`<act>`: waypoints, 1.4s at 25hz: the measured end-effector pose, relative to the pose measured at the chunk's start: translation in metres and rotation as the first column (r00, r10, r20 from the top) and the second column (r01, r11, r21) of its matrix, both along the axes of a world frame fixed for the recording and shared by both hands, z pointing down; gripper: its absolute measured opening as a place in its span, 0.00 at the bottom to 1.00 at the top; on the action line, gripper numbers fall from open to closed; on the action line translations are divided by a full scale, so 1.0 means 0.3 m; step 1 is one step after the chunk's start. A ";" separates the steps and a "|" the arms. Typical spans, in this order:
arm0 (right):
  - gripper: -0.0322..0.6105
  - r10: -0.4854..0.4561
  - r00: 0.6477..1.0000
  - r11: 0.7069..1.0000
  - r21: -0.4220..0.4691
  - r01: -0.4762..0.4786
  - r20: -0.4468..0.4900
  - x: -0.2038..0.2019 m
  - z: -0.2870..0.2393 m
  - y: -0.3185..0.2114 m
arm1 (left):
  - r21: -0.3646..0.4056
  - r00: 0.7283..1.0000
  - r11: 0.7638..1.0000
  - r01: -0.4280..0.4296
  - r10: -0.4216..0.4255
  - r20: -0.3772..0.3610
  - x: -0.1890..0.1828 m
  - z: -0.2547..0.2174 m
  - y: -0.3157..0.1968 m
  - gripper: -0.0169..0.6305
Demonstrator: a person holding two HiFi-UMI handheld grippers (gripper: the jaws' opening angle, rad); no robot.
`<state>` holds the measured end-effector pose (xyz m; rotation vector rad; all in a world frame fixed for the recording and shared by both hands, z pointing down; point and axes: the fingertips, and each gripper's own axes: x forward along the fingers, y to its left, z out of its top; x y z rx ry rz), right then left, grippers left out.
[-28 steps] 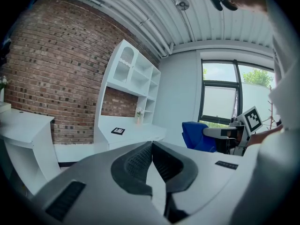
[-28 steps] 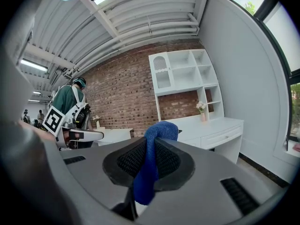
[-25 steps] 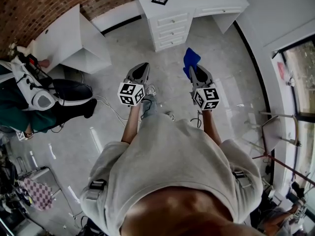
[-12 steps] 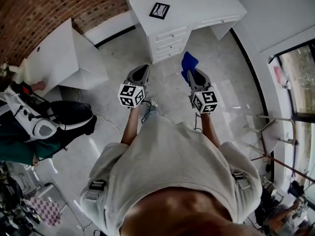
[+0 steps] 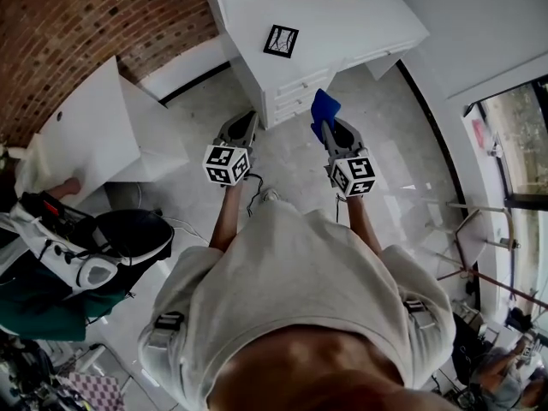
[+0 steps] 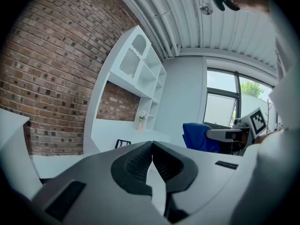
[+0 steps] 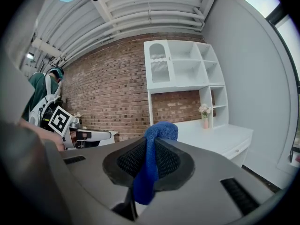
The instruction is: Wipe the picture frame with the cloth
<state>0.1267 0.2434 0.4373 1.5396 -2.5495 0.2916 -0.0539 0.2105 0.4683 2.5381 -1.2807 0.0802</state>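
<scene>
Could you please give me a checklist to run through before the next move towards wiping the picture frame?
1. Cloth held: the right gripper is shut on the blue cloth. Ok.
2. Left gripper free: jaws together, nothing between them. Ok.
3. Picture frame found: it is on the white desk ahead. Ok.
4. Frame within reach: both grippers are over the floor, short of the desk. Not ok.
5. Frame flat or propped up: cannot tell.
</scene>
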 end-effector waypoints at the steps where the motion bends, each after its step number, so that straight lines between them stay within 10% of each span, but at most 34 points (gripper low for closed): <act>1: 0.15 0.006 1.000 1.000 0.001 -0.006 -0.001 -0.012 -0.001 -0.031 | 0.002 1.000 1.000 -0.007 0.007 -0.001 -0.011 -0.002 -0.033 0.05; 15: 0.15 0.024 1.000 1.000 -0.008 -0.024 -0.013 -0.180 0.040 -0.242 | 0.007 0.998 0.998 -0.067 0.067 -0.006 -0.109 0.025 -0.268 0.05; 35: 0.15 -0.014 0.999 1.000 -0.026 0.014 0.029 -0.088 0.126 -0.561 | -0.015 0.999 1.000 0.003 -0.003 0.032 -0.088 0.090 -0.563 0.05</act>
